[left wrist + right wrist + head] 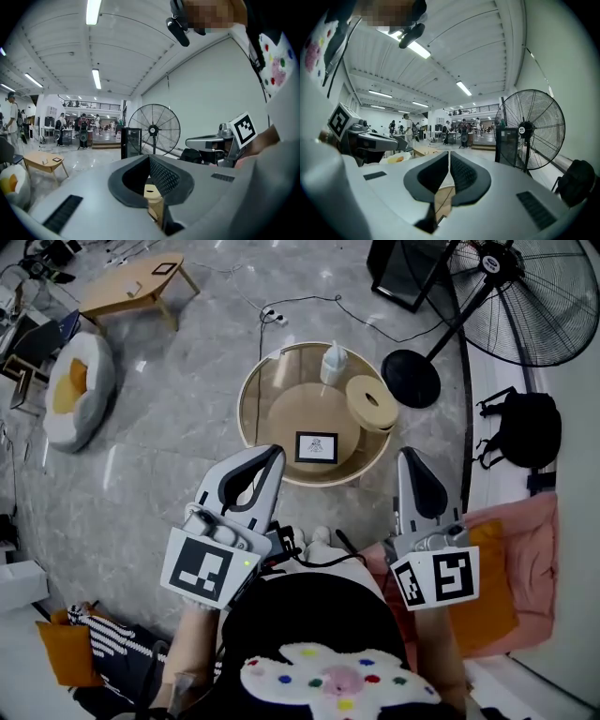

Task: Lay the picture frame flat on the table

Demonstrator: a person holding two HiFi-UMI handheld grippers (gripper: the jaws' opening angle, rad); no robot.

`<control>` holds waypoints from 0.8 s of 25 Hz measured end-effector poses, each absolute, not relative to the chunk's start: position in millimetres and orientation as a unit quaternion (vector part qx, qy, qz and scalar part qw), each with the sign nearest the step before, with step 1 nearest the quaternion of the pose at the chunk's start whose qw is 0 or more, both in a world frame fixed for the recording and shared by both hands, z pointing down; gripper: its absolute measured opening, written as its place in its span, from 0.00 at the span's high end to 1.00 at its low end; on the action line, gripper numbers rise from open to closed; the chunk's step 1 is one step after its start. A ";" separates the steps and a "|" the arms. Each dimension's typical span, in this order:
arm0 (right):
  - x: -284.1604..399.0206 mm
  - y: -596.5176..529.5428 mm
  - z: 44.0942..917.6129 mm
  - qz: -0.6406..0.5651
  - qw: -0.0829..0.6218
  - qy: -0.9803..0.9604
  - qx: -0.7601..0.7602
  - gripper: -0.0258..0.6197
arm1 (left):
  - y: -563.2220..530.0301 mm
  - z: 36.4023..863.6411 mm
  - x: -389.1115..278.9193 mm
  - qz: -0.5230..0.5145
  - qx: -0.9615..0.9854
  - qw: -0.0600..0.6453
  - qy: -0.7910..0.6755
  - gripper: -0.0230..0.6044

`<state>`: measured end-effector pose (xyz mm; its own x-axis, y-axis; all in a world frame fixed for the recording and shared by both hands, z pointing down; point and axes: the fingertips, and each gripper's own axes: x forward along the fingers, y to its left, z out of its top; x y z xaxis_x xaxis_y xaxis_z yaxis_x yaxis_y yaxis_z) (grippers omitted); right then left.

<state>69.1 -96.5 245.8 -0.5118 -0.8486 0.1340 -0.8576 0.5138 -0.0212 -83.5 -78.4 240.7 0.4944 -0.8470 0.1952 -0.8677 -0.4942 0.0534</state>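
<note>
The picture frame (316, 447), black with a white picture, appears to lie face up near the front of the round glass-topped table (253, 395). Both grippers are held up close to the person's body, short of the table and apart from the frame. My left gripper (272, 455) has its jaws shut with nothing between them; in the left gripper view the pads of the left gripper (150, 160) meet. My right gripper (406, 457) is also shut and empty, as the right gripper (449, 155) shows in its own view. The frame is not visible in either gripper view.
On the table also stand a white bottle (333, 362) and a round wooden roll (372, 402). A large floor fan (530, 301) with its black base (411, 378) stands behind the table on the right. A black bag (530, 427), a pink seat (525, 549) and a low wooden table (131, 287) are around.
</note>
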 end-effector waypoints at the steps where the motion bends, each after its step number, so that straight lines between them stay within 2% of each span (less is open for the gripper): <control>1: 69.1 -97.7 246.1 0.043 0.054 -0.869 0.491 0.90 | -78.6 242.9 -85.1 0.074 0.860 0.076 -0.500 0.94; 20: 50.5 -98.3 253.0 0.037 0.077 -0.882 0.463 0.90 | -77.5 251.5 -88.2 0.087 0.859 0.077 -0.499 0.94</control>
<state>50.5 -98.3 253.0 -0.5600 -0.8110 0.1696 -0.8223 0.5691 0.0062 -88.2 -77.5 251.5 0.4875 -0.8434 0.2260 -0.8701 -0.4909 0.0449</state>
